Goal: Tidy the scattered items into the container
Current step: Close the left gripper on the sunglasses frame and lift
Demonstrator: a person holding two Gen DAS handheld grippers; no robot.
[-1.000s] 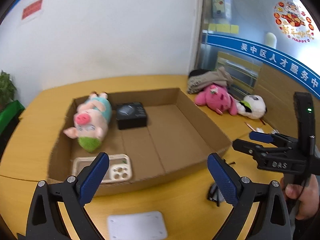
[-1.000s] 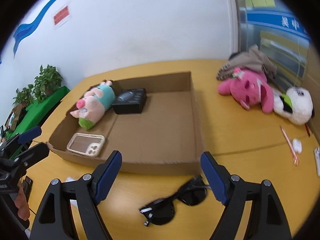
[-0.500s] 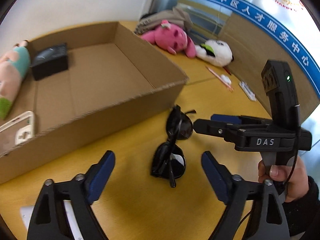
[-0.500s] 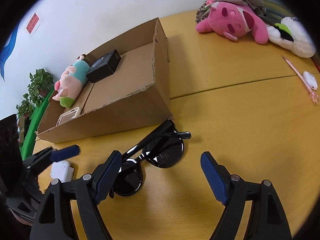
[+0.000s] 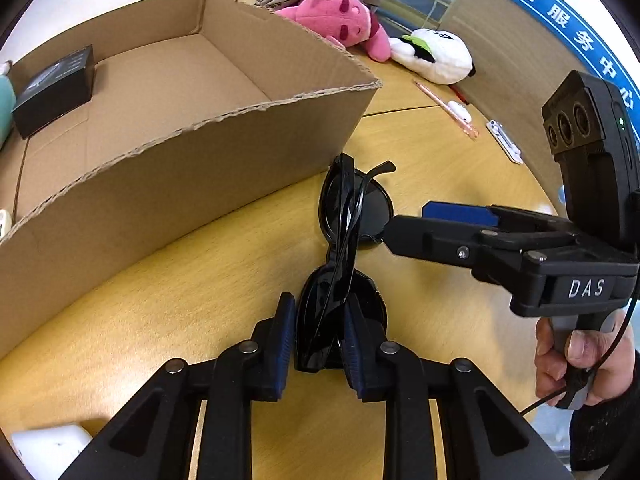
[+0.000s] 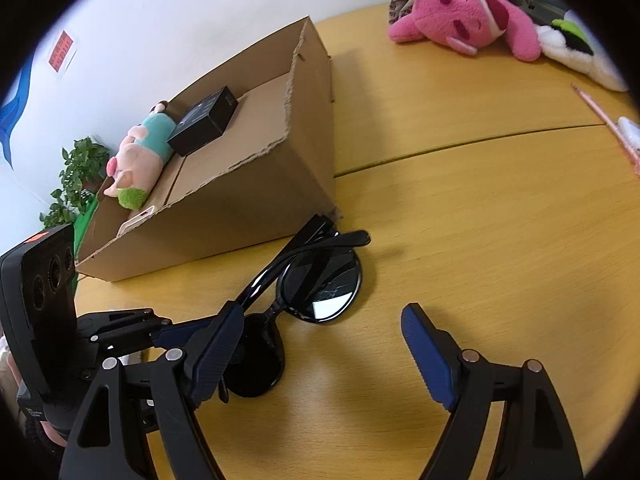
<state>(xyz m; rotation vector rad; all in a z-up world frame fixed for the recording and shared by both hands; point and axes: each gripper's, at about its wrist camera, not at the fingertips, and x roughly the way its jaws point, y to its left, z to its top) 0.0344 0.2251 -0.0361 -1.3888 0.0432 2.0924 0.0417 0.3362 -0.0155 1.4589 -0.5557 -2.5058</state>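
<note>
Black folded sunglasses point(image 5: 346, 240) lie on the yellow table in front of the cardboard box point(image 5: 192, 184). My left gripper point(image 5: 318, 340) is shut on the sunglasses' near lens. The sunglasses also show in the right wrist view point(image 6: 316, 280), with the left gripper's fingers point(image 6: 188, 328) clamped on their left lens. My right gripper point(image 6: 320, 352) is open and empty, hovering over the sunglasses; in the left wrist view its fingers point(image 5: 440, 232) reach toward the far lens. The box point(image 6: 248, 184) holds a pig plush point(image 6: 140, 160), a black case point(image 6: 204, 120) and a phone case point(image 6: 138, 218).
A pink plush point(image 5: 340, 20), a white panda plush point(image 5: 436, 56) and grey cloth lie at the far right. A pink pen point(image 5: 444, 108) and small white items point(image 5: 504, 142) lie beyond the sunglasses. A white object point(image 5: 44, 448) sits at the near left. A green plant point(image 6: 76, 184) stands behind the box.
My left gripper has moved forward and shut on the sunglasses' near lens. My right gripper has come lower and closer over the sunglasses, still open.
</note>
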